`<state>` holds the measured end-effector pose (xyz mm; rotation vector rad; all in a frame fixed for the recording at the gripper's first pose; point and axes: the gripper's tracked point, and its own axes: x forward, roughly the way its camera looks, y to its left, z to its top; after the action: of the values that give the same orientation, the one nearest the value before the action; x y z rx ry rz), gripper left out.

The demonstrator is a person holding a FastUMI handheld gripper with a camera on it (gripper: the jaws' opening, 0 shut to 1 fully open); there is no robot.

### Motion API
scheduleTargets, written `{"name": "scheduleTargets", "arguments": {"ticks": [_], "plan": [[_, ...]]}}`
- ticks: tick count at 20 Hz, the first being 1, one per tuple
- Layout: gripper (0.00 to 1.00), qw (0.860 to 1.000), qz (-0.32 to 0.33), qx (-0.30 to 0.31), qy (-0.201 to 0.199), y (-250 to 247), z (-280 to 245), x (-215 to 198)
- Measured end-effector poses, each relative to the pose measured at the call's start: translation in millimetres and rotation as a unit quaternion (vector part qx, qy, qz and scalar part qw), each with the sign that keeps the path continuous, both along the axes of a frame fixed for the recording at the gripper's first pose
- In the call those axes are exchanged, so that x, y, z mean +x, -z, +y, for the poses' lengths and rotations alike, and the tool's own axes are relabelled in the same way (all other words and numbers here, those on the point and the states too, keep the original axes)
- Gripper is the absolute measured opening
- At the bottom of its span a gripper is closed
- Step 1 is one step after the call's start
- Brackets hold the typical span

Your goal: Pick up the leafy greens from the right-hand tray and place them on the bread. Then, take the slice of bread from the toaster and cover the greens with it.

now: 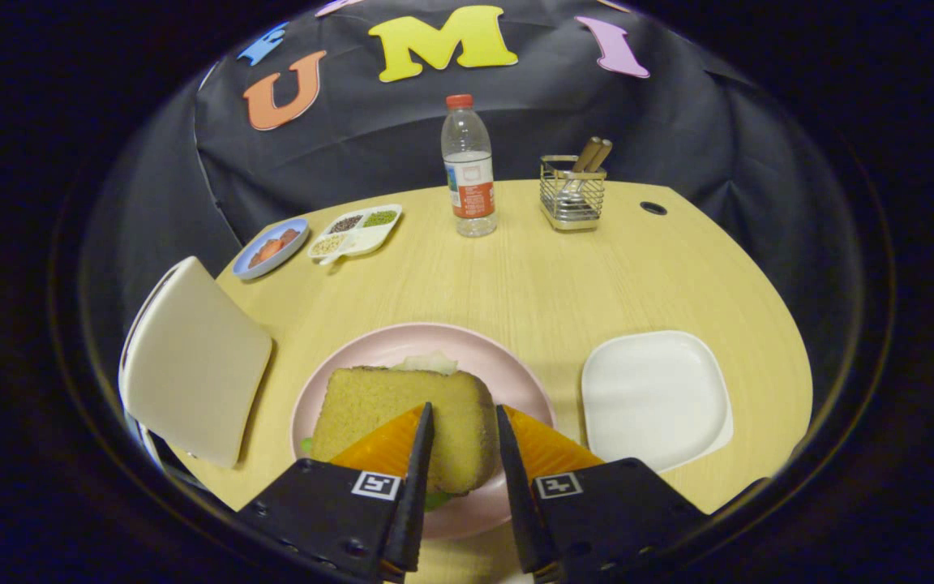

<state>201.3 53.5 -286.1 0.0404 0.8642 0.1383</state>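
A slice of bread (pixel 402 422) lies flat on the pink plate (pixel 516 373), on top of the leafy greens (pixel 428 362). The greens poke out at the slice's far edge and a little at its near and left edges. My gripper (pixel 464 430) hovers over the near part of the slice. Its fingers are parted, and the bread shows in the gap, below them rather than pressed between them. The white toaster (pixel 191 357) stands left of the plate. The white square tray (pixel 653 397) to the right of the plate holds nothing.
Far across the wooden table (pixel 564 276) stand a water bottle (pixel 468 166) and a wire holder with utensils (pixel 572 191). At the far left are a blue plate with red food (pixel 271 247) and a divided dish of grains (pixel 356 229). A cable hole (pixel 653 208) lies beyond the holder.
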Motion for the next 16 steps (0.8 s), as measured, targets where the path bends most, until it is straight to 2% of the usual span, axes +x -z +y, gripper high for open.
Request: {"name": "scheduleTargets", "arguments": {"ticks": [2,8,11,13,16], "plan": [[0.49,1.0,-0.006,-0.012,0.006,-1.6,-3.0,-0.5],[0.72,0.998,-0.037,-0.039,0.02,-12.1,-8.4,-10.8],[0.92,0.996,-0.078,-0.042,0.03,-33.2,-11.3,-17.6],[0.96,0.992,-0.112,-0.032,0.038,-53.9,-9.7,-24.9],[0.96,0.987,-0.151,-0.033,0.047,-85.5,-9.6,-45.4]]}}
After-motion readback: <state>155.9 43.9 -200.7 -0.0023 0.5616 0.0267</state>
